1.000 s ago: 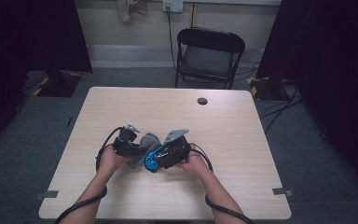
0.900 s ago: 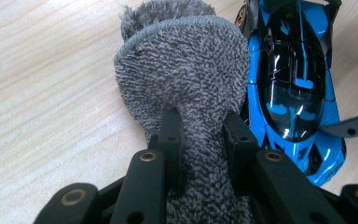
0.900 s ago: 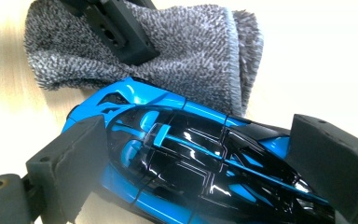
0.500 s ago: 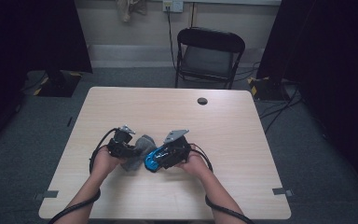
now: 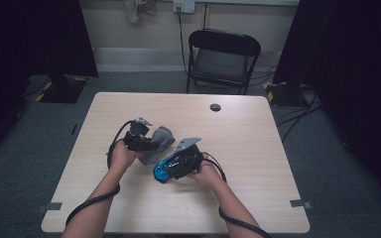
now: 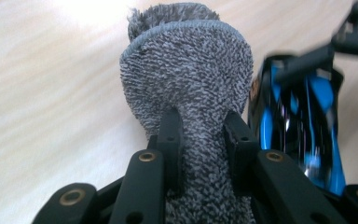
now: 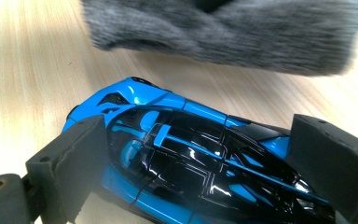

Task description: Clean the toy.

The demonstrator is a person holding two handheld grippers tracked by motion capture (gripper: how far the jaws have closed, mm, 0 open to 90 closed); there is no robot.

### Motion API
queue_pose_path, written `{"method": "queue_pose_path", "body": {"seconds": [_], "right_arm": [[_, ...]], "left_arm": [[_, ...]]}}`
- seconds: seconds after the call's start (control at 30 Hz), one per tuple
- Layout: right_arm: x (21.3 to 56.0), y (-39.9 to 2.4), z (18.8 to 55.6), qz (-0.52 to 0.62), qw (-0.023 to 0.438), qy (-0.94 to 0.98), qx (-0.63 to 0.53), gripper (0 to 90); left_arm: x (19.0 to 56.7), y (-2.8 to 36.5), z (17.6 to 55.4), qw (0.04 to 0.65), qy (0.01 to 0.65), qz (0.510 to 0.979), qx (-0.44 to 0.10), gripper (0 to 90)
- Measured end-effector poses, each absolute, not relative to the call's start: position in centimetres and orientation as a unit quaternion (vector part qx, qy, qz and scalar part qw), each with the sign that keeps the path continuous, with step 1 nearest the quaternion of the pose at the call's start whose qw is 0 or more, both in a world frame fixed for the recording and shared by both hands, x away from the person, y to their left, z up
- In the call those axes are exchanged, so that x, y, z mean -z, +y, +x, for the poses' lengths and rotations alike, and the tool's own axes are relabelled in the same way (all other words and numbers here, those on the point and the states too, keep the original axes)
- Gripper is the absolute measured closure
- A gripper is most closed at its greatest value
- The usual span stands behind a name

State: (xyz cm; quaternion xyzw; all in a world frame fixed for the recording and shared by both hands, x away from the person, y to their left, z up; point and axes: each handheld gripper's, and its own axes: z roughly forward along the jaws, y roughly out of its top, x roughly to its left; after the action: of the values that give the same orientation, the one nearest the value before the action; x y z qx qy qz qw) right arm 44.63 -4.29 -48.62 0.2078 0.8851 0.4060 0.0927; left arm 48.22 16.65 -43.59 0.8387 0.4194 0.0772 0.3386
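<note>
While my left gripper [image 6: 199, 140] clamps the grey cloth [image 6: 189, 84] and my right gripper [image 7: 205, 158] grips the blue toy car [image 7: 191, 158], wiping looks barely begun.

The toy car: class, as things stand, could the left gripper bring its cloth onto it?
Probably yes. The left gripper is shut on the grey cloth, and the blue toy car sits right beside it between the right gripper's pads, its top uncovered. Nothing lies between them.

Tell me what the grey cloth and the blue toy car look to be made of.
Grey cloth: soft looped pile with a stitched edge, probably microfibre or terry. Blue toy car: hard glossy shell in blue and black with sharp reflections, likely painted plastic or die-cast metal; which one can't be told.
</note>
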Motion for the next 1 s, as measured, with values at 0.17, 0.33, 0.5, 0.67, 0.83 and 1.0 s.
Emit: {"method": "queue_pose_path", "body": {"seconds": [0.17,0.33,0.5,0.67,0.83,1.0], "right_arm": [[48.7,-4.3,44.6,0.209,0.093,0.884,-0.408,5.2],[48.6,-4.3,44.7,0.209,0.091,0.885,-0.406,5.2],[48.6,-4.3,44.6,0.210,0.091,0.884,-0.408,5.2],[48.6,-4.3,44.7,0.210,0.091,0.884,-0.407,5.2],[48.7,-4.3,44.6,0.210,0.092,0.884,-0.408,5.2],[48.7,-4.4,44.6,0.209,0.092,0.883,-0.410,5.2]], "left_arm": [[44.1,14.8,49.4,0.329,0.410,0.847,-0.073,72.2],[45.1,13.4,50.4,0.328,0.408,0.848,-0.079,72.3],[45.8,12.0,50.8,0.328,0.404,0.851,-0.070,72.4],[46.6,11.3,50.6,0.322,0.409,0.851,-0.063,70.7],[46.9,11.9,50.6,0.334,0.424,0.841,-0.049,70.6],[47.0,11.3,50.6,0.329,0.419,0.845,-0.050,72.1]]}}
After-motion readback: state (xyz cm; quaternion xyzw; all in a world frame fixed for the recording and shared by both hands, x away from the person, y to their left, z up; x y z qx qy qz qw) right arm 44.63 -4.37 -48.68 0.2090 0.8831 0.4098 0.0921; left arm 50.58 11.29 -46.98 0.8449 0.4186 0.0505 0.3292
